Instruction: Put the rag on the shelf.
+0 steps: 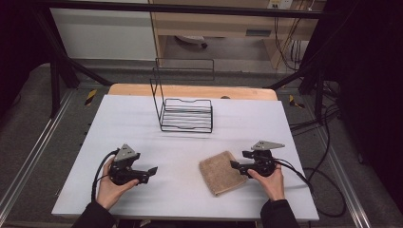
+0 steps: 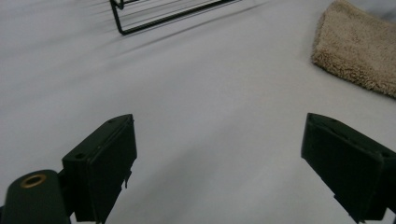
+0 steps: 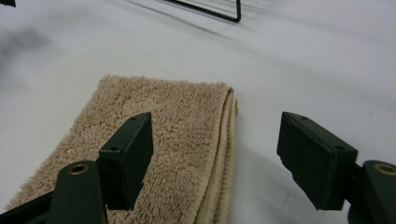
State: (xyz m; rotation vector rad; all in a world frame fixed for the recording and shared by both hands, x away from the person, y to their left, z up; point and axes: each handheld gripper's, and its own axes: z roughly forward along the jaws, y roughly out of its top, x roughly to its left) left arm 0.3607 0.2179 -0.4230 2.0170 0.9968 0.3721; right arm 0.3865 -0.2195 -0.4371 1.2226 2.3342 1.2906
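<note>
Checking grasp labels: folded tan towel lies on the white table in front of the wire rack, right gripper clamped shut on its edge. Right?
Not quite: the right gripper is open, its jaws apart over the towel's folded edge, as the right gripper view shows. The towel does lie on the table in front of the wire rack.

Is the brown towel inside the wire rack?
No, the towel lies flat on the white table, well apart from the rack.

Tan fluffy towel (image 1: 221,172) is folded into a flat rectangle, lying around 5 o'clock on the white table (image 1: 190,199), slightly skewed.
</note>
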